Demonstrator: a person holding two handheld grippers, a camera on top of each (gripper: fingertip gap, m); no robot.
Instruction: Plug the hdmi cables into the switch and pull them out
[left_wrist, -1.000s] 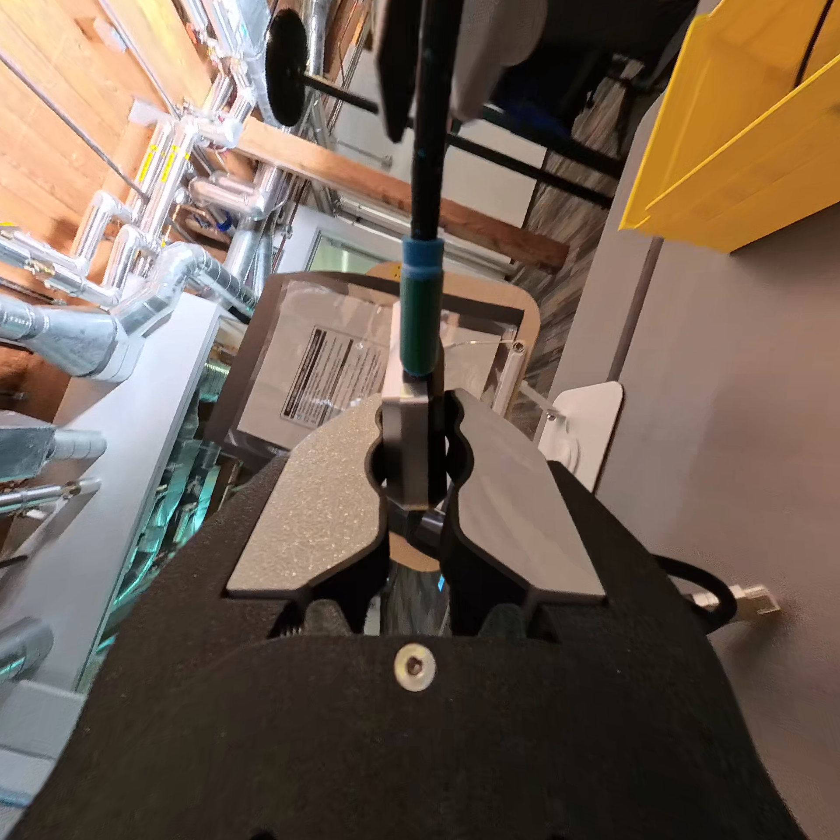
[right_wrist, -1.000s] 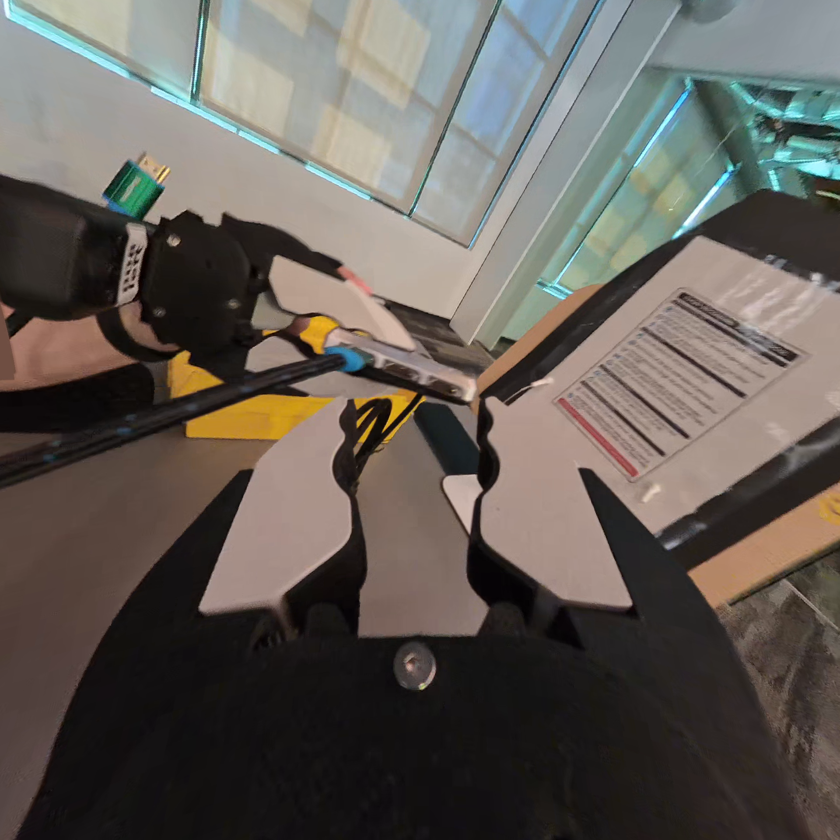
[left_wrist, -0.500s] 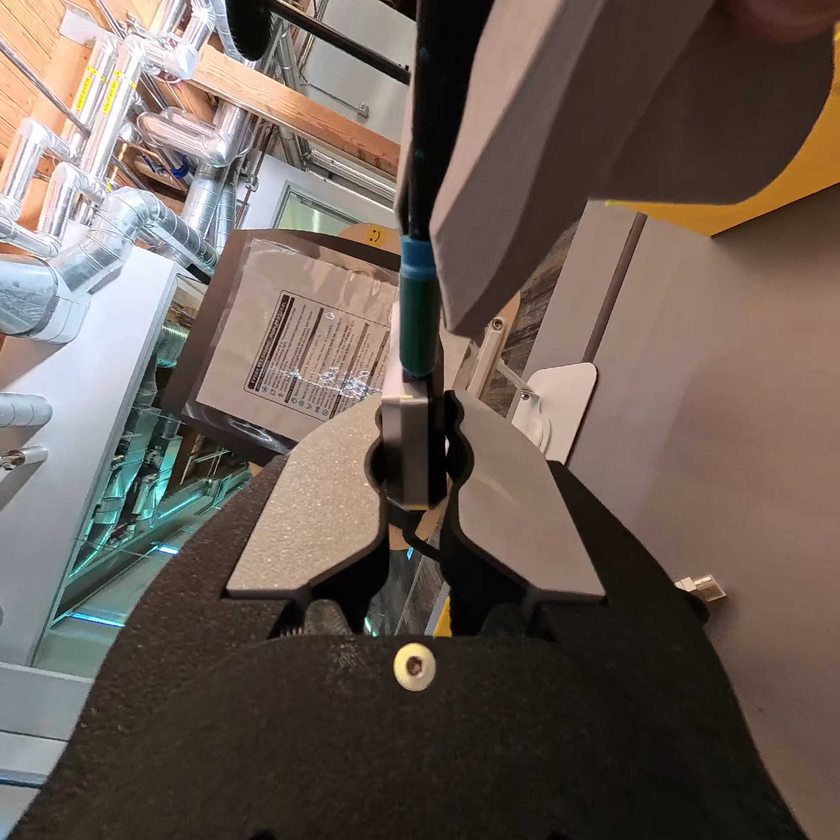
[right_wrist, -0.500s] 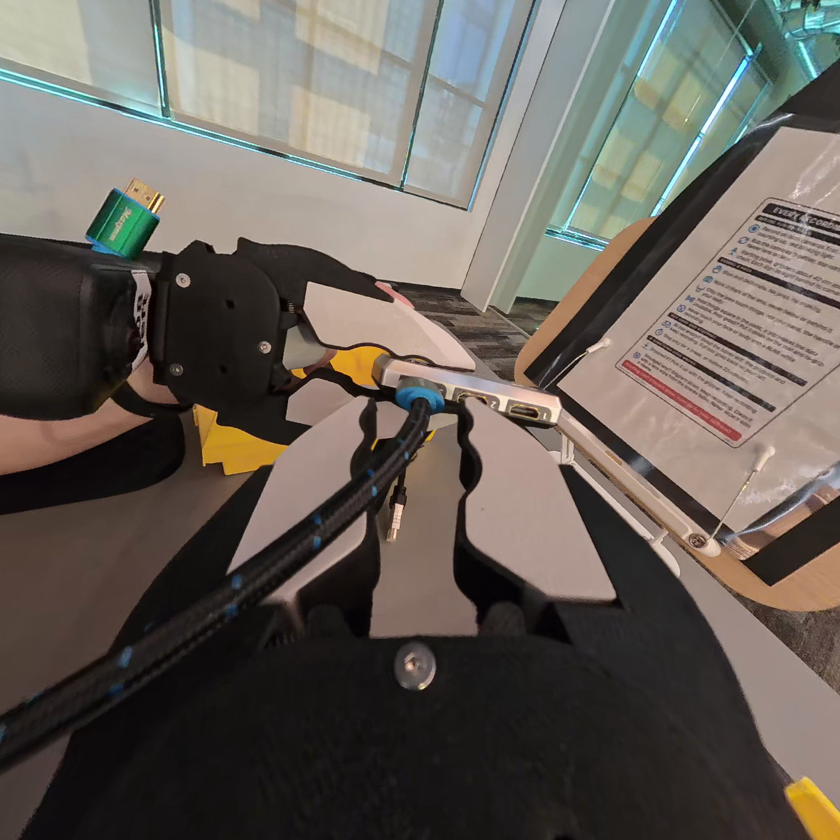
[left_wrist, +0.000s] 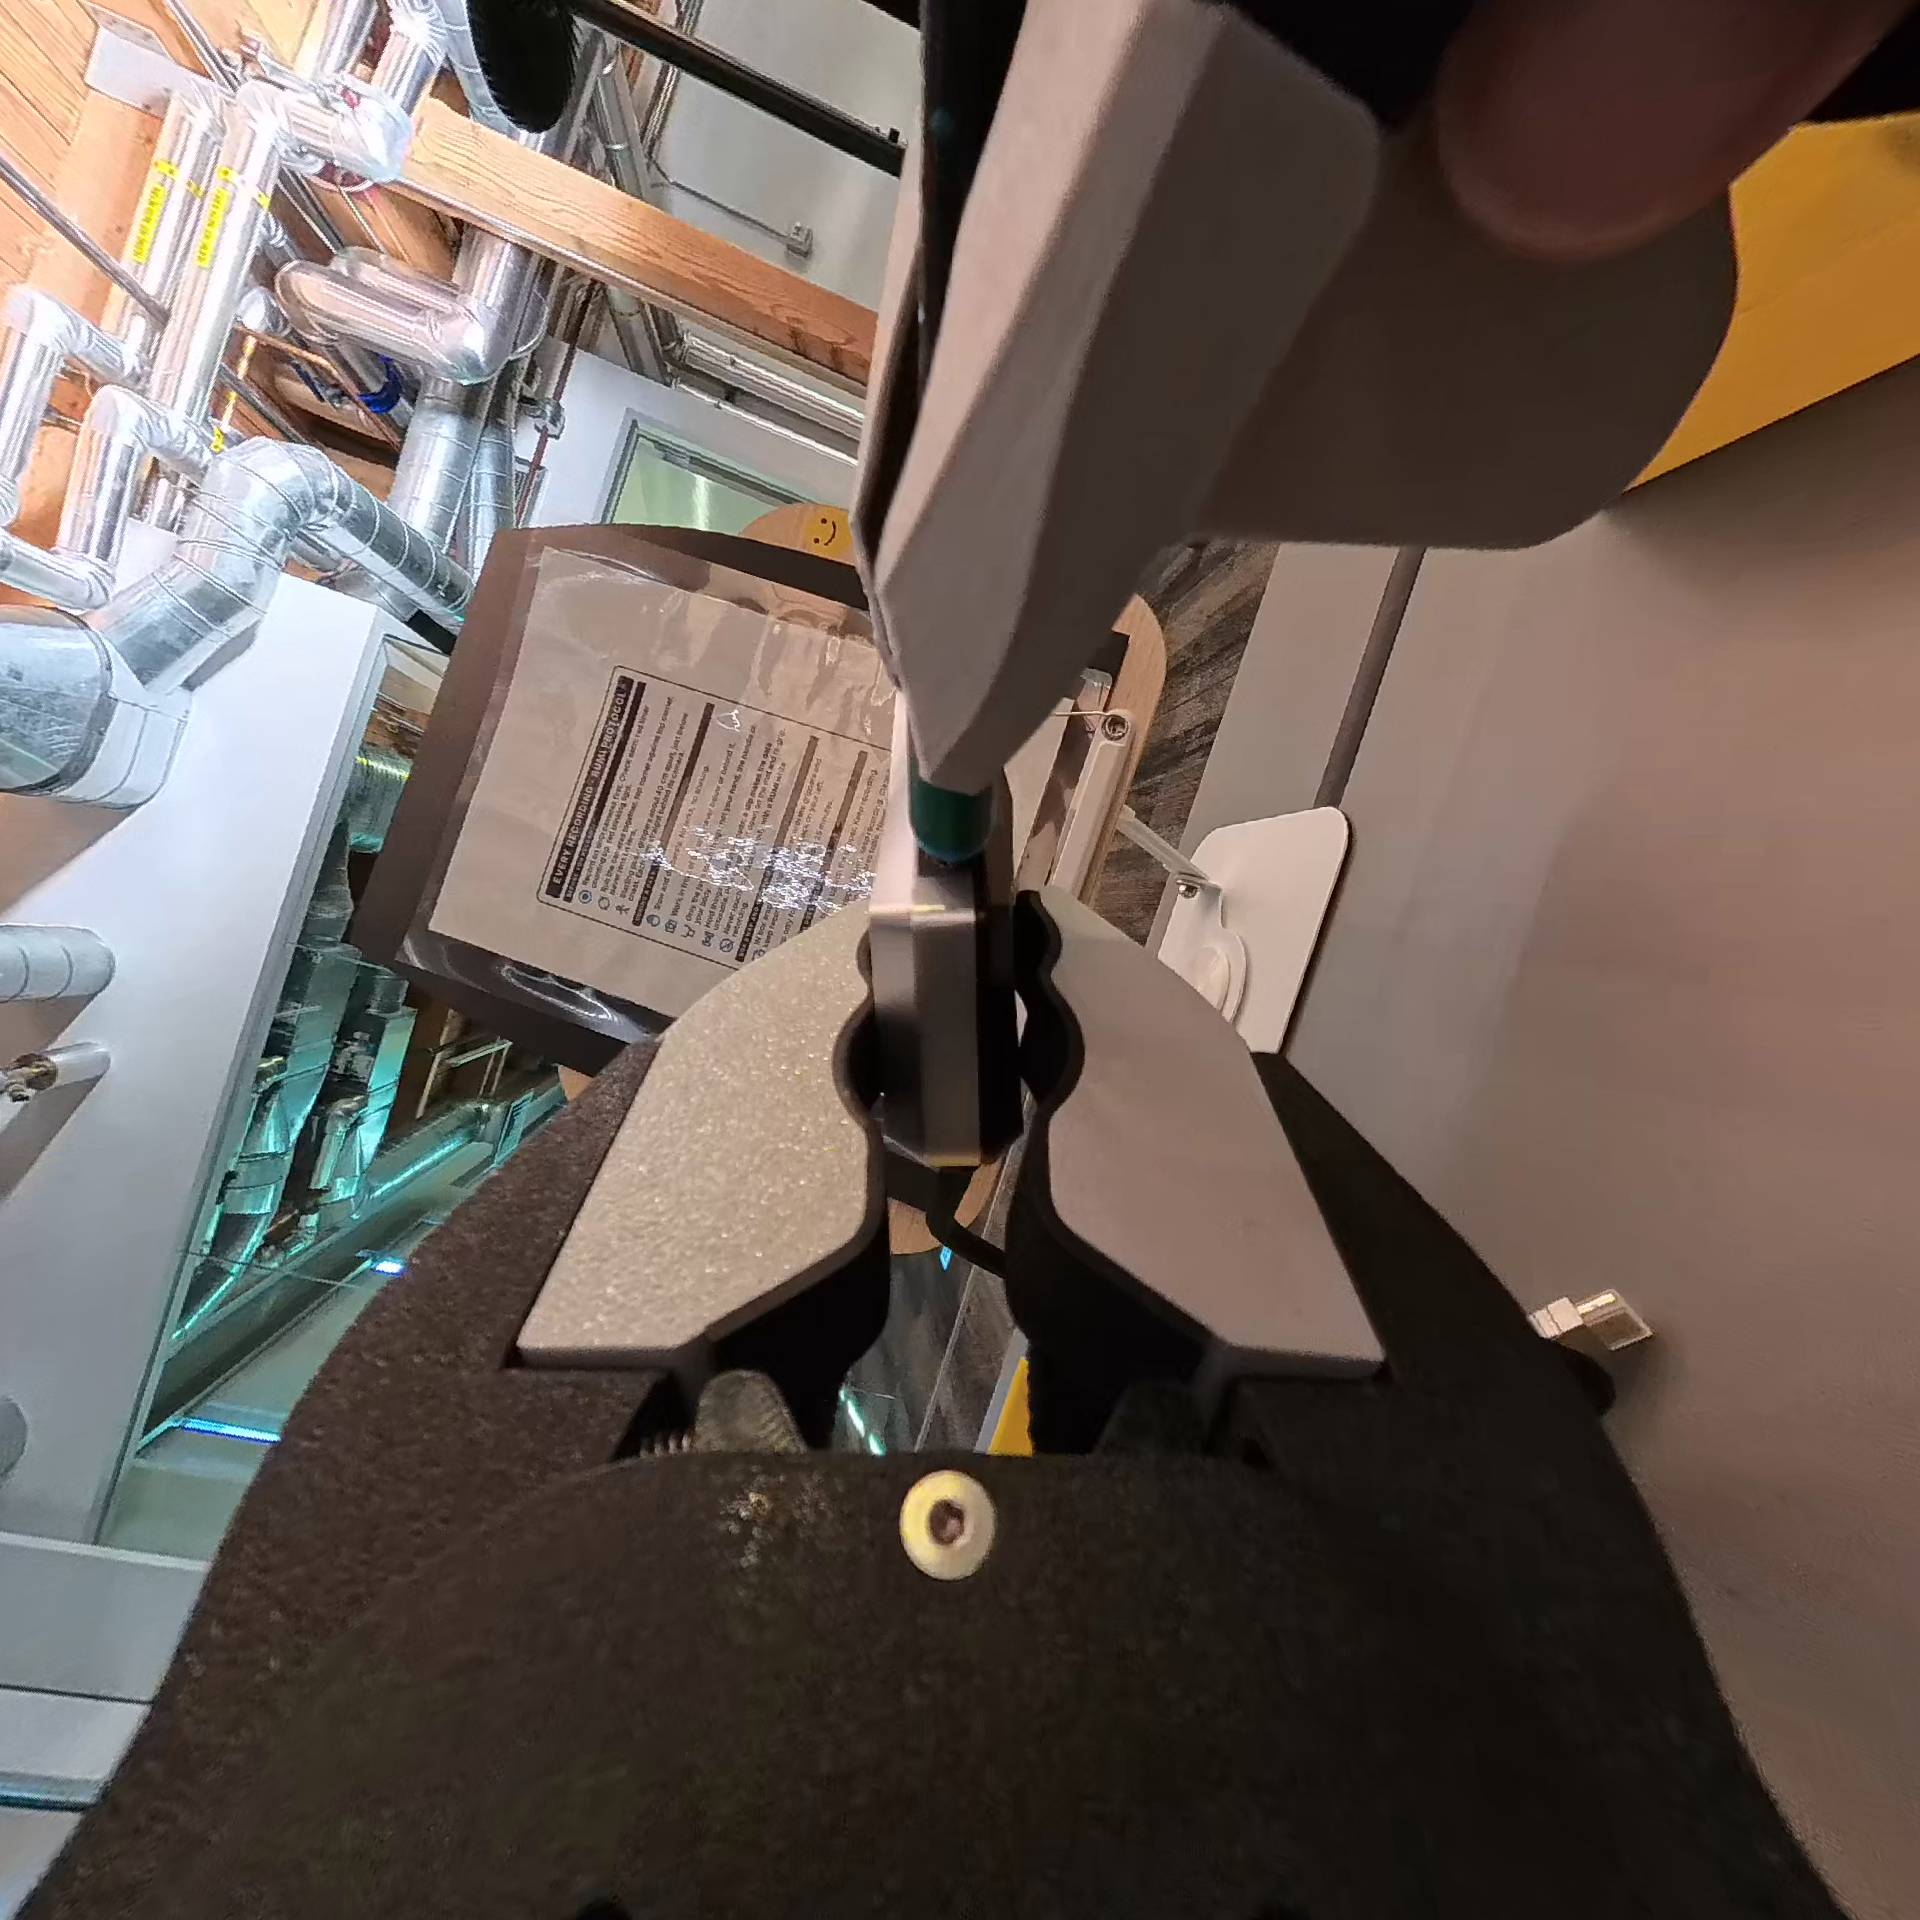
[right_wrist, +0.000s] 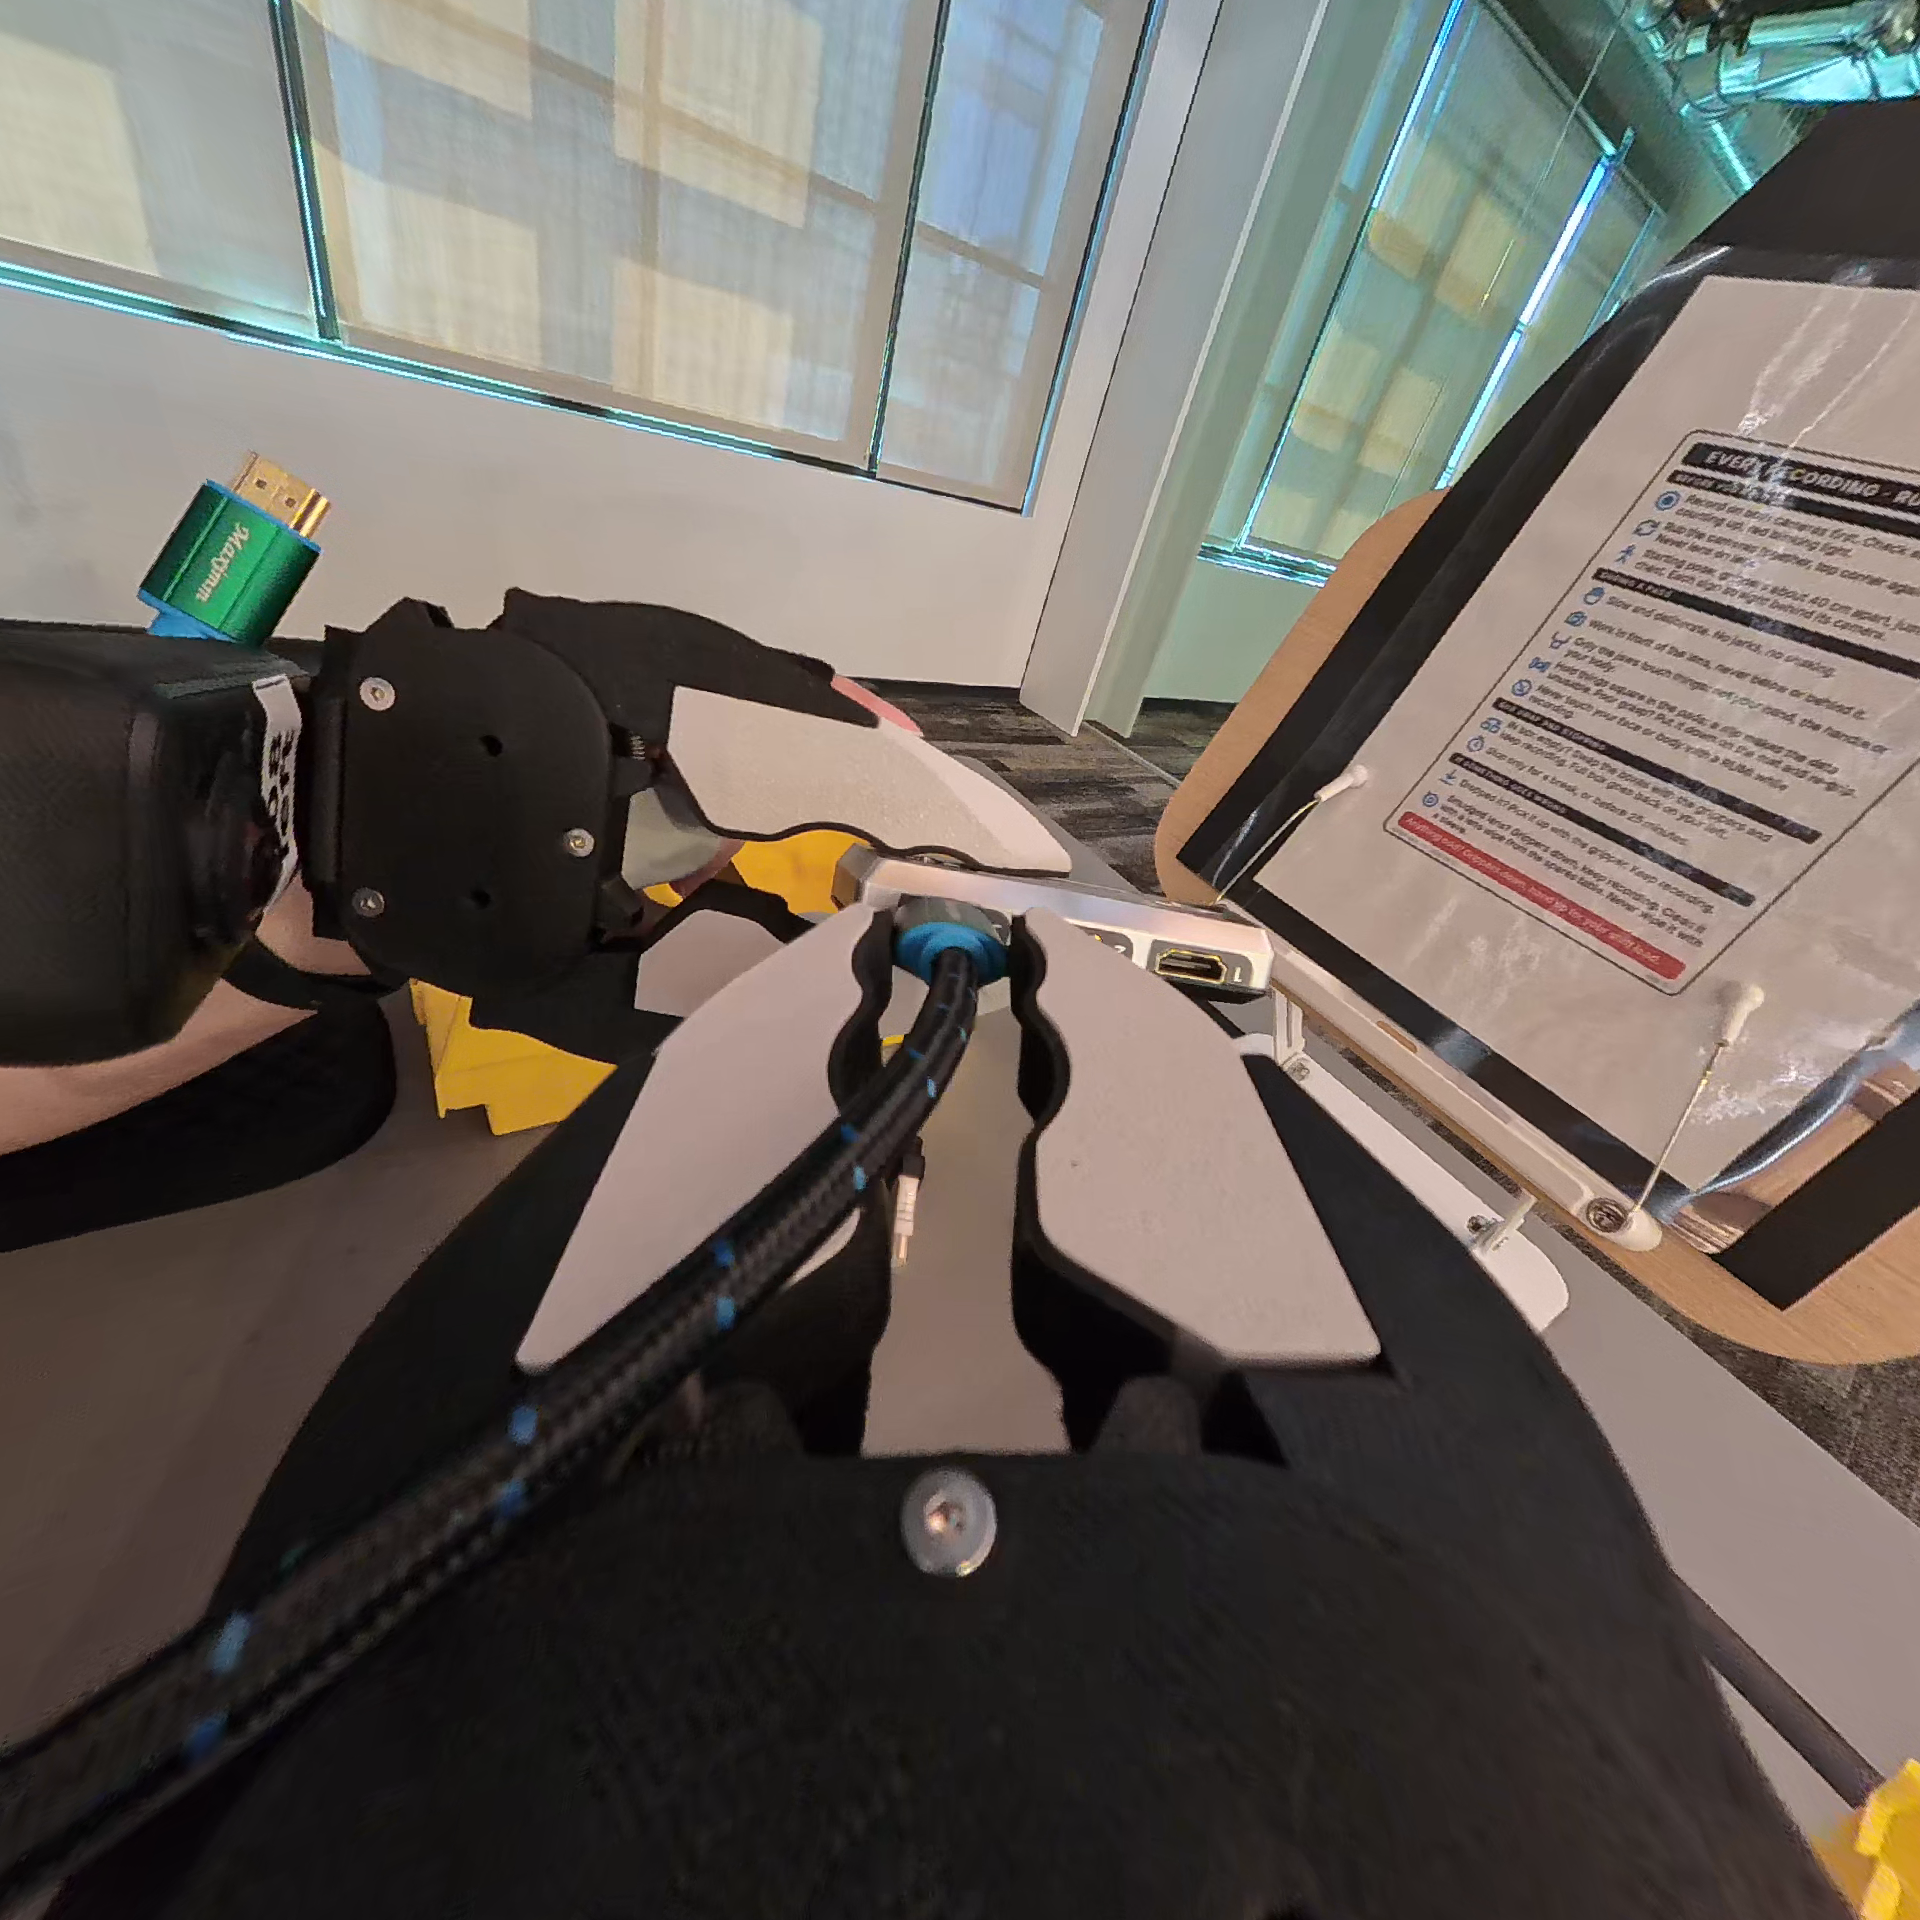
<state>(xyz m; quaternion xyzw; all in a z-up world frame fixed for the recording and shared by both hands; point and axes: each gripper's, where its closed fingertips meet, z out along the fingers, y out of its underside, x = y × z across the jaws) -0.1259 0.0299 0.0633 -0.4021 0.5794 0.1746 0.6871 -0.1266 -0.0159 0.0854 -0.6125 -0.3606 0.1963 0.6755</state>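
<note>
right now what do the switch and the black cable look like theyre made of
Switch: apparently metal, likely aluminium; silver, matte, with crisp bright edges. Black cable: woven fabric braid over the cord, judging by the criss-cross texture with blue flecks. Its plug has a blue collar, maybe plastic or rubber; too blurred to tell.

The switch (right_wrist: 1049, 899) sits clamped between the fingers of the left gripper (left_wrist: 948, 1023), lifted above the table (right_wrist: 312, 1340). A plug (right_wrist: 940, 951) on a braided cable (right_wrist: 644, 1351) is seated in the switch's near edge, between the parted fingers of the right gripper (right_wrist: 940, 961), and the cable trails back over that gripper's left finger. Behind the switch to the right an instruction sheet (right_wrist: 1683, 748) stands propped on a board (right_wrist: 1299, 727); a second plug (right_wrist: 234, 556) juts up behind the left gripper's body, and a small loose connector (left_wrist: 1590, 1325) lies on the table.
</note>
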